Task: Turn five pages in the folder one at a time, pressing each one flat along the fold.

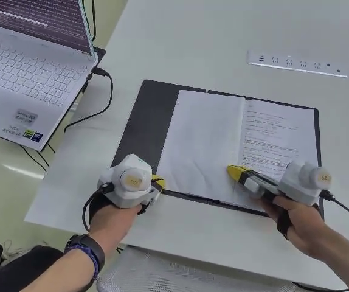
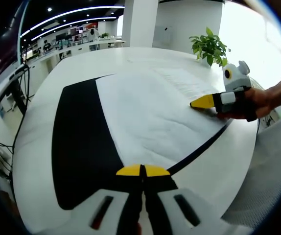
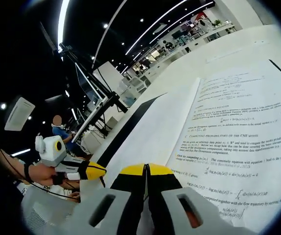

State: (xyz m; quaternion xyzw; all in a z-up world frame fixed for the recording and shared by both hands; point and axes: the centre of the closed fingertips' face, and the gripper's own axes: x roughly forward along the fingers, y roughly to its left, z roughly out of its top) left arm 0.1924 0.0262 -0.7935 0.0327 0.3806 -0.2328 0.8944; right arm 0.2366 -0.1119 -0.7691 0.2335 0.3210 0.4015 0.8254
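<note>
A black folder [image 1: 139,125] lies open on the white table. Its left page [image 1: 202,143] shows a blank white back, and its right page [image 1: 278,137] carries printed text. My right gripper [image 1: 234,173] is shut, its yellow tips resting low on the fold between the two pages; the right gripper view has those tips [image 3: 146,170] on the crease beside the printed page [image 3: 238,132]. My left gripper [image 1: 157,182] is shut at the blank page's near left corner, its tips [image 2: 143,170] over the black cover [image 2: 81,147] with nothing seen between them. The right gripper [image 2: 204,102] also appears across the blank page [image 2: 150,112].
An open laptop [image 1: 28,67] sits at the far left with a black cable [image 1: 98,106] trailing toward the folder. A white power strip [image 1: 296,64] lies at the far right. The table's near edge [image 1: 223,258] runs just below both hands.
</note>
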